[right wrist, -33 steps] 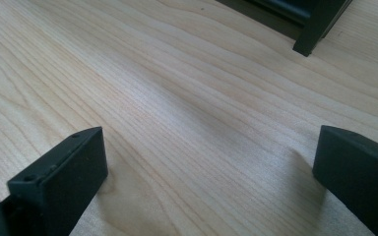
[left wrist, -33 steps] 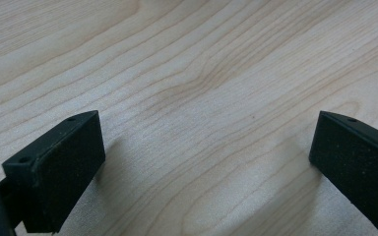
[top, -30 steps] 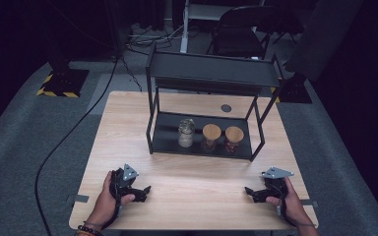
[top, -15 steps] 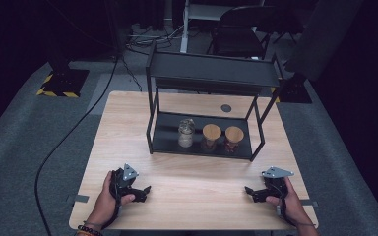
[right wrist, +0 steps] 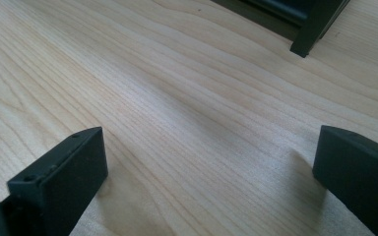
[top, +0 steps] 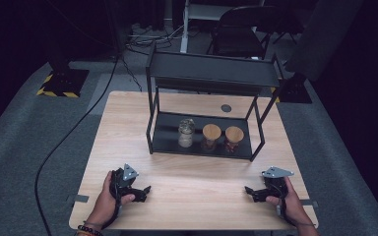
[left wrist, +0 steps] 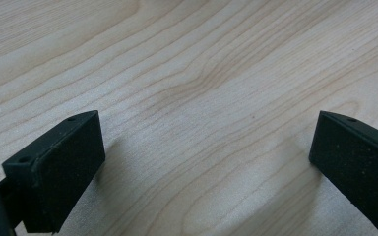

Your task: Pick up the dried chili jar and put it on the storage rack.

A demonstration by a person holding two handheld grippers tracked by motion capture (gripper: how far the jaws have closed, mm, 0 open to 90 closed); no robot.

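Resting grippers: left gripper [top: 145,189] at lower left of the high view, right gripper [top: 248,191] at lower right, both on the light wooden counter [top: 197,182], jaws spread wide, holding nothing.
Shelf: black two-tier metal rack [top: 211,73] at frame centre.
Containers: clear glass jar [top: 185,133], contents unclear, beside two cork-lidded jars [top: 211,137] [top: 234,139] with dark contents, on the lower tier.

A recording studio or lab: black drapes surround a grey carpeted floor [top: 24,147], hazard-taped stand base [top: 61,82] upper left, cables [top: 142,37] and folding chair [top: 241,29] at top.
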